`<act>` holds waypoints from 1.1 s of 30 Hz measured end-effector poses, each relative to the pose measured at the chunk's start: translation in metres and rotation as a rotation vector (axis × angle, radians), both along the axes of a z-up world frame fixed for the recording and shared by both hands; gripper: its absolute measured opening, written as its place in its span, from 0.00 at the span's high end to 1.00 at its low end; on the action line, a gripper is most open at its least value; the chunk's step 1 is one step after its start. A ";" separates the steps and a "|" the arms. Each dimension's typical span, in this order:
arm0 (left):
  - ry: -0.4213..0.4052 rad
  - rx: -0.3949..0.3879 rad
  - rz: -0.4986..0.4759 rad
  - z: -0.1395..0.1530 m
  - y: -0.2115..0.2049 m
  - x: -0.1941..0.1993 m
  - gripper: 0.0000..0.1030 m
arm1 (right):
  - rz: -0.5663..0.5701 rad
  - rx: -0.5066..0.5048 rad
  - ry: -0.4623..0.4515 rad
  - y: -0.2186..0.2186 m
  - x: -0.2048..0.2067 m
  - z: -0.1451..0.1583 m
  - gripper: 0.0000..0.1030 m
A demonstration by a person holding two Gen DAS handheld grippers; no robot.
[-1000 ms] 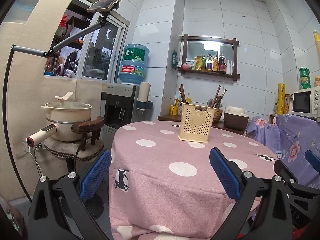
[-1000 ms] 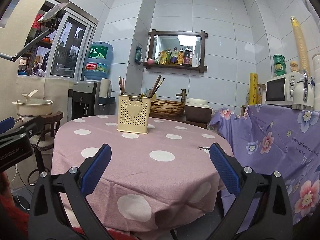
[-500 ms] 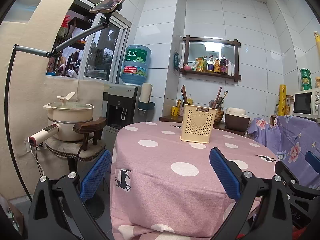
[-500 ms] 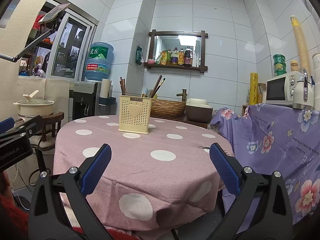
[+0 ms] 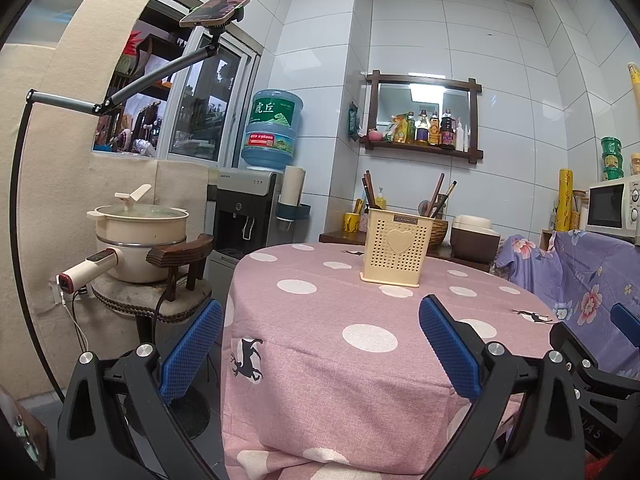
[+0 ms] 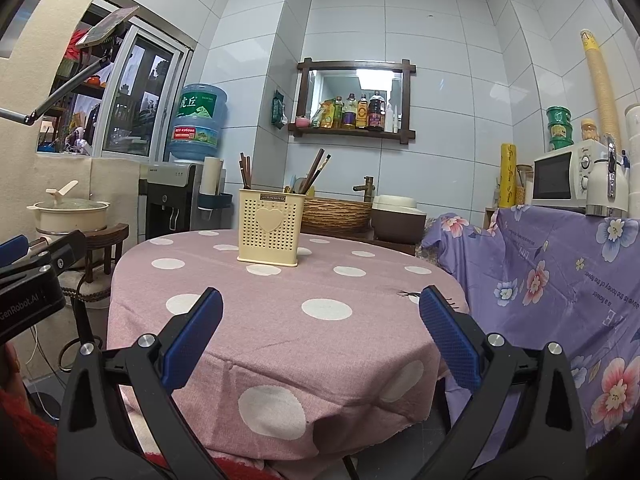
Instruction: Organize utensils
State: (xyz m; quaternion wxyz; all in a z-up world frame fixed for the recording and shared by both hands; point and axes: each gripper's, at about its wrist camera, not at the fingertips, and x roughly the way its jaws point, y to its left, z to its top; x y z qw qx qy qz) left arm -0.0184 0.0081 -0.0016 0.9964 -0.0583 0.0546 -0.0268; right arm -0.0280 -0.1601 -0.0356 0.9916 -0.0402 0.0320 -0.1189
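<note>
Left gripper [image 5: 320, 344] spread wide, blue pads [image 5: 191, 354] well apart, nothing between them; it hangs off the near left edge of the table, partly over the floor gap. Right gripper [image 6: 320, 340] likewise wide open and empty, held over the near edge of the table. Each gripper shows at the margin of the other's view: the right one low on the right side of the left camera, the left one on the left side of the right camera. Round table [image 6: 280, 332] under a pink cloth with white dots. Cream perforated utensil holder [image 6: 271, 227] stands upright toward the far side of the table, heart on its front face, well apart from both grippers. Dark chopsticks [image 6: 245, 170] stick up from its left side, more sticks [image 6: 315, 171] lean at its right; whether those sit inside it or behind it, cannot tell. Beyond the table: woven basket [image 6: 336, 214], brown-and-cream pot [image 6: 398, 218], wall shelf with bottles [image 6: 354, 114]. Left: water dispenser [image 5: 244, 208], cream pan on a stool [image 5: 142, 236]. Right: microwave [image 6: 560, 178] on a purple floral cloth.
</note>
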 end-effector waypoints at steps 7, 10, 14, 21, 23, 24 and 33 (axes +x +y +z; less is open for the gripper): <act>0.002 0.001 0.000 0.000 0.000 0.000 0.05 | 0.000 0.000 -0.001 0.000 0.000 0.000 0.06; 0.003 0.001 0.002 0.000 0.000 -0.001 0.05 | 0.001 0.000 0.000 0.000 0.000 0.000 0.06; 0.008 0.002 0.002 -0.002 0.000 -0.001 0.05 | 0.000 0.000 -0.001 0.000 0.000 0.000 0.06; 0.012 0.004 -0.005 -0.002 0.000 -0.001 0.05 | -0.002 0.001 0.000 0.000 0.000 0.000 0.06; 0.013 0.003 -0.007 -0.002 0.000 0.000 0.05 | -0.001 0.001 0.000 0.000 0.000 0.000 0.06; 0.014 0.003 -0.009 -0.002 0.000 0.000 0.05 | -0.001 0.001 0.001 0.000 0.000 0.000 0.06; 0.021 0.004 -0.012 -0.002 0.000 0.001 0.05 | -0.001 0.001 0.001 -0.001 0.000 0.000 0.06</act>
